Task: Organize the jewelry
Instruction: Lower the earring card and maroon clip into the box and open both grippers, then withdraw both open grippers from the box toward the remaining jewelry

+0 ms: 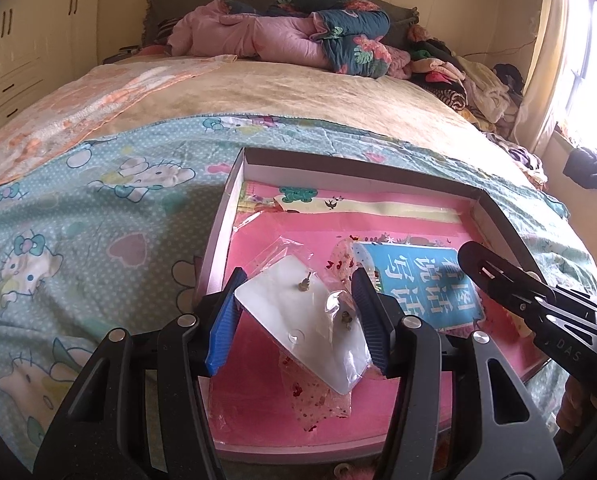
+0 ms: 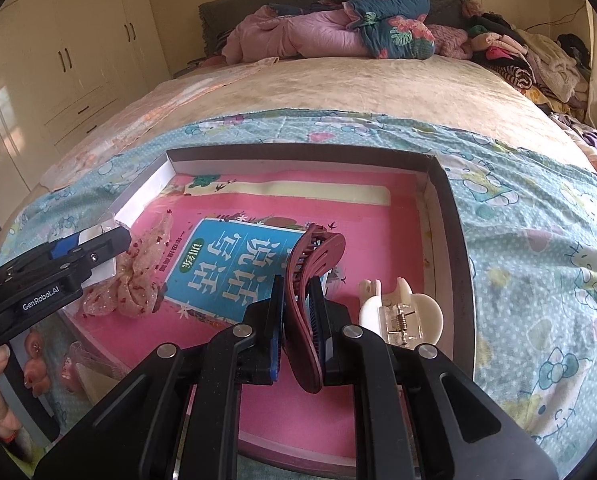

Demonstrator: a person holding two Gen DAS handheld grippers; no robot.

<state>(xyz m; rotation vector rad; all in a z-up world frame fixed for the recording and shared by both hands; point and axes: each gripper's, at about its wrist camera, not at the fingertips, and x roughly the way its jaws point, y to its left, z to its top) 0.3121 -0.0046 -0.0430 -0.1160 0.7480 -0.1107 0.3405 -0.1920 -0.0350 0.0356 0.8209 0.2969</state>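
The left tool (image 1: pixel 298 312) pinches an earring card (image 1: pixel 302 320) by its edges over the tray (image 1: pixel 234 184); it could buckle and slip. The right tool (image 2: pixel 298 320) clamps a maroon hair claw (image 2: pixel 310 280), which might twist free.

A maroon hair clip (image 2: pixel 312 300) and a cream claw clip (image 2: pixel 402 314) lie at 5 o'clock of the pink-lined tray (image 2: pixel 444 216). A pink scrunchie (image 2: pixel 140 280) has red specks; the bedsheet (image 2: pixel 538 240) is turquoise with cartoon cats.

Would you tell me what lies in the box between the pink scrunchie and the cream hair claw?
The blue booklet and the right gripper shut on the maroon hair clip, in the right wrist view.
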